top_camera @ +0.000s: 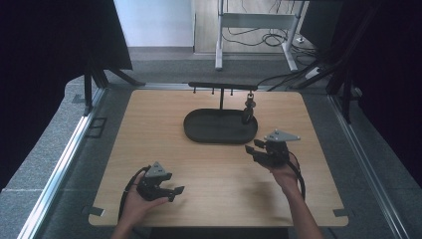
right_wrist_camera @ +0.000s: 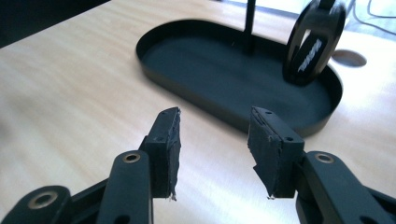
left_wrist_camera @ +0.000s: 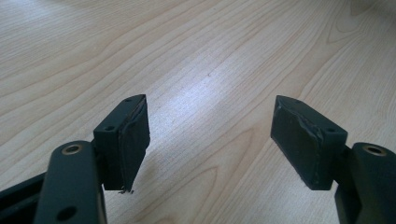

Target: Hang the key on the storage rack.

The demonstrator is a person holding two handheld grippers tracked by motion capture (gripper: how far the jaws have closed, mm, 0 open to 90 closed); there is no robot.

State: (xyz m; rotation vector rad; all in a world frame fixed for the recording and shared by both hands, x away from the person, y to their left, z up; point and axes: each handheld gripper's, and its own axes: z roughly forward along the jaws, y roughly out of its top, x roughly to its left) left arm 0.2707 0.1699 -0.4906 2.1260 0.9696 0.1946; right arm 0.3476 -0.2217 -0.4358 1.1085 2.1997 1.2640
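1. High view, nine o'clock side: the left gripper point(top_camera: 175, 191) rests low over the wooden table point(top_camera: 149, 129), near its front edge, jaws spread with nothing between them; the left gripper view shows bare wood grain between its two pads point(left_wrist_camera: 133, 144).
2. Centre, twelve o'clock of the table: an oval black tray point(top_camera: 199, 133) carries a thin stand point(top_camera: 221, 88) with a crossbar and small hooks.
3. At the bar's three o'clock end hangs a dark looped object point(top_camera: 248, 110), its lower end reaching down to the tray's rim. It appears small, light and rigid, free to swing on its hook; a grip across its lower loop, from the sides, seems the safest hold, since the upper end sits tight against the hook.
4. Right gripper view: the right gripper point(right_wrist_camera: 215, 140) points at the tray, object point(right_wrist_camera: 314, 49) at one o'clock, jaws parted and empty.
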